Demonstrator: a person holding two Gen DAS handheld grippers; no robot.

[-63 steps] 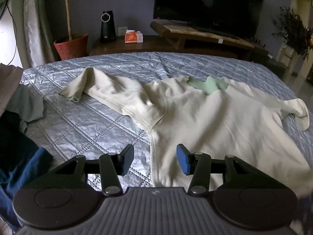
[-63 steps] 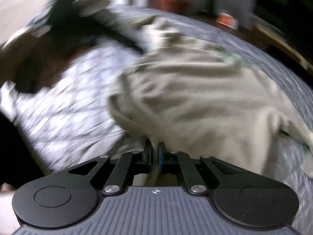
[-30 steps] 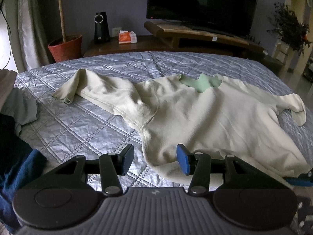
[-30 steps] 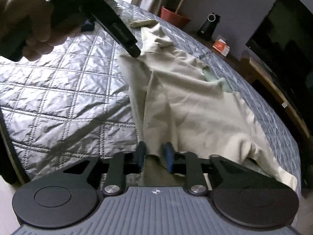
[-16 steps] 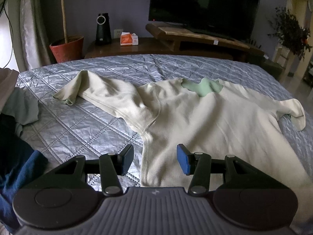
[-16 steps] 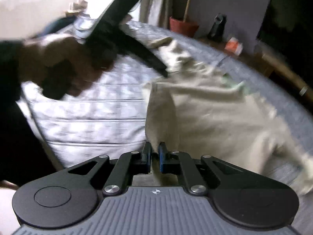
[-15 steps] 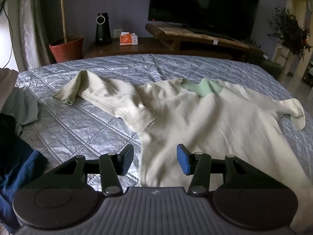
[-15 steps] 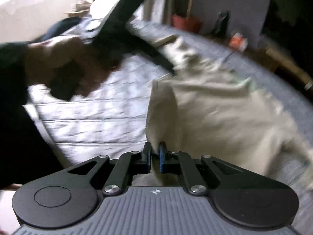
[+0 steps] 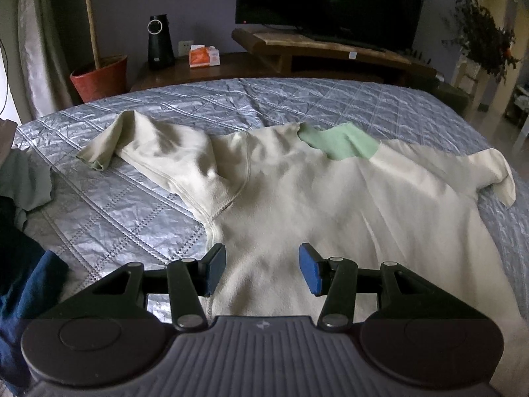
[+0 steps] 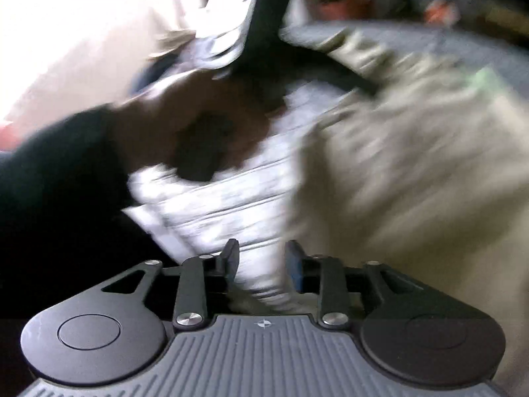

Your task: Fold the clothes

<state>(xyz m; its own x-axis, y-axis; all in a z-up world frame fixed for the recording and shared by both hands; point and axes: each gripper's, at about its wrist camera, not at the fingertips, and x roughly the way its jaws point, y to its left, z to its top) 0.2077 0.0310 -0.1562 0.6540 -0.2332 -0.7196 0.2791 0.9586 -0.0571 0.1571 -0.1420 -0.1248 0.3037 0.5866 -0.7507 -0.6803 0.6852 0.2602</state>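
No words, numbers or brand names can be read in either view. The only sign is a small white cross-in-circle emblem (image 9: pixel 263 325) moulded on the ribbed grey plastic housing of each gripper. The orange-and-white cardboard box (image 9: pixel 204 56) on the dark wooden cabinet carries print too small to make out, as does the small white tag (image 9: pixel 353 54) on the wooden television stand.

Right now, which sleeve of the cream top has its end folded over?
The sleeve at the picture's right: its end doubles back. The other sleeve lies stretched out toward the plant pot.
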